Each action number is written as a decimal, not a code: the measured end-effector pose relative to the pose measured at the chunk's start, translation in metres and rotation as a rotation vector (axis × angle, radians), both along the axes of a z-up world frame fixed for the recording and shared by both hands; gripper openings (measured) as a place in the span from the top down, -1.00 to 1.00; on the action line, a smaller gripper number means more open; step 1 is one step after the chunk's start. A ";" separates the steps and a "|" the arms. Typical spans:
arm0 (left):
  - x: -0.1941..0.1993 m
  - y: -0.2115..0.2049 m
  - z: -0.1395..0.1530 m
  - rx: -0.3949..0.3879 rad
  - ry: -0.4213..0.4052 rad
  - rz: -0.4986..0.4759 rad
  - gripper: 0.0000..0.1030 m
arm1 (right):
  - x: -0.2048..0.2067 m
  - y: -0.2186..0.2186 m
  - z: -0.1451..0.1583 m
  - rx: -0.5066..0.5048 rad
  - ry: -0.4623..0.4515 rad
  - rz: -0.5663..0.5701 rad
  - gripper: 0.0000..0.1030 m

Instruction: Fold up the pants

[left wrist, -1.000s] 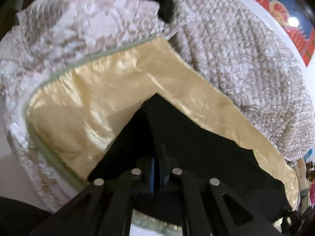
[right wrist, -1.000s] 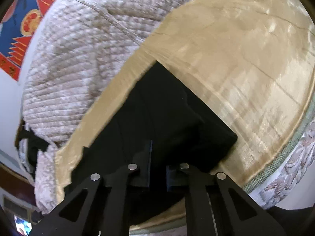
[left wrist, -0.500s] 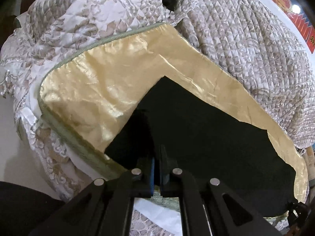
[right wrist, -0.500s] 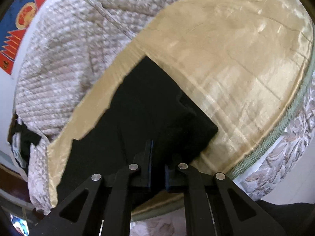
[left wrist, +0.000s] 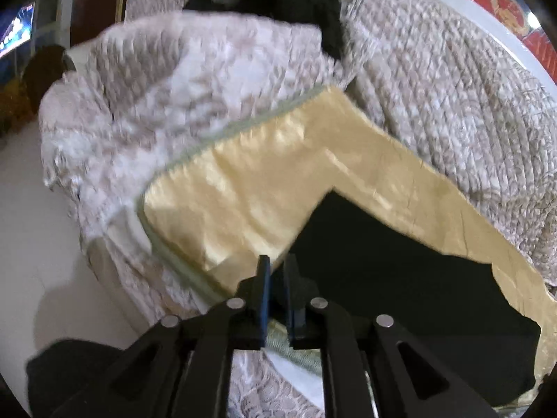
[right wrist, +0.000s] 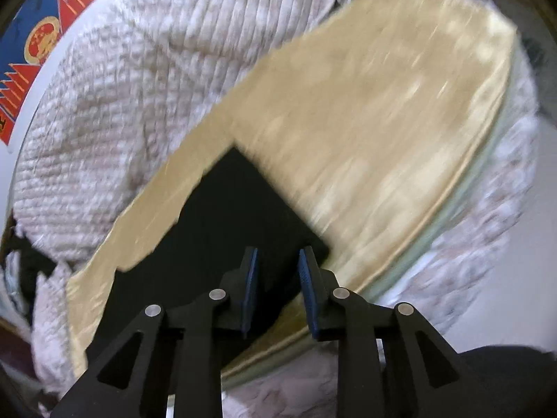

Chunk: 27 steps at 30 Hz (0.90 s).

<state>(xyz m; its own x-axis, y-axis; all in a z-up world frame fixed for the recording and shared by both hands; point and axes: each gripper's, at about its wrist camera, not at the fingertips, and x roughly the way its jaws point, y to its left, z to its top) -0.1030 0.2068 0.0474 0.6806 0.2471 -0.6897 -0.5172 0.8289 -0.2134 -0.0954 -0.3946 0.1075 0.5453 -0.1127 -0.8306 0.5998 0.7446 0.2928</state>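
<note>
The black pants (left wrist: 400, 278) lie flat on a gold satin cover (left wrist: 250, 188), folded into a dark slab with a square corner. In the right wrist view the pants (right wrist: 216, 230) reach under my fingers. My left gripper (left wrist: 276, 264) hangs over the near corner of the pants with a narrow gap between its blue pads and nothing in it. My right gripper (right wrist: 278, 257) is open above the other near corner, its pads apart and empty.
A quilted floral bedspread (left wrist: 435, 87) is bunched behind and around the gold cover (right wrist: 383, 139). A dark garment (left wrist: 296, 3) lies at the far edge of the bed. A red and blue wall poster (right wrist: 38, 41) hangs behind. Pale floor (left wrist: 41, 244) lies beside the bed.
Both grippers have let go of the pants and pulled back and up. The right jaws opened wide, the left only a little. The pants stay flat on the gold cover.
</note>
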 end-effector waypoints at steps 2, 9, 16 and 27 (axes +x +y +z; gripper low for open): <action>0.004 -0.009 0.009 0.010 -0.029 -0.044 0.78 | 0.007 0.009 0.008 -0.056 -0.017 0.047 0.53; 0.037 -0.045 -0.032 -0.054 0.139 -0.236 0.49 | 0.035 0.037 -0.049 0.005 0.152 0.225 0.53; 0.050 -0.061 -0.023 0.013 0.146 -0.282 0.49 | 0.053 0.034 -0.021 -0.109 0.066 0.231 0.52; 0.145 -0.062 -0.029 0.087 0.154 -0.369 0.35 | 0.152 0.026 -0.068 -0.160 0.170 0.394 0.52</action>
